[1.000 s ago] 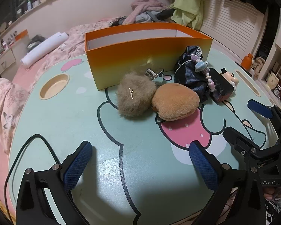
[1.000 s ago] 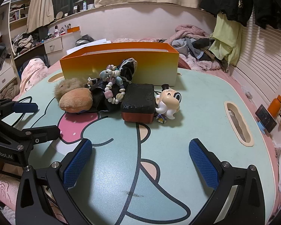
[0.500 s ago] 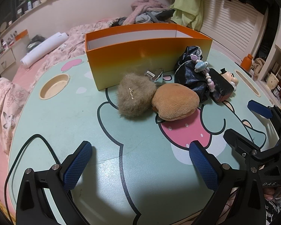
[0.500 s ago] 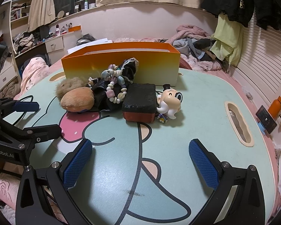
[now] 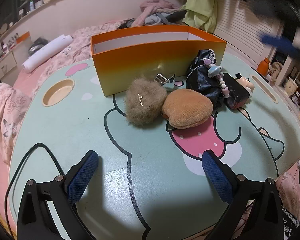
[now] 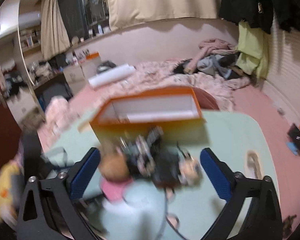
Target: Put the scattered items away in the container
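Lying in a tight cluster on the mint cartoon-printed tabletop (image 5: 74, 132), just near of the orange cardboard box (image 5: 158, 64): fuzzy tan pom-pom pouch (image 5: 144, 103), touching a brown plush bun (image 5: 188, 109), crumpled black bag with pastel beads (image 5: 206, 78) further right. Sitting straight ahead of the left gripper (image 5: 150, 177), fingers spread wide, nothing held, pouch nearest. Hovering above the pile, blurred: right gripper (image 6: 150, 173), fingers equally spread, likely the nearer one.
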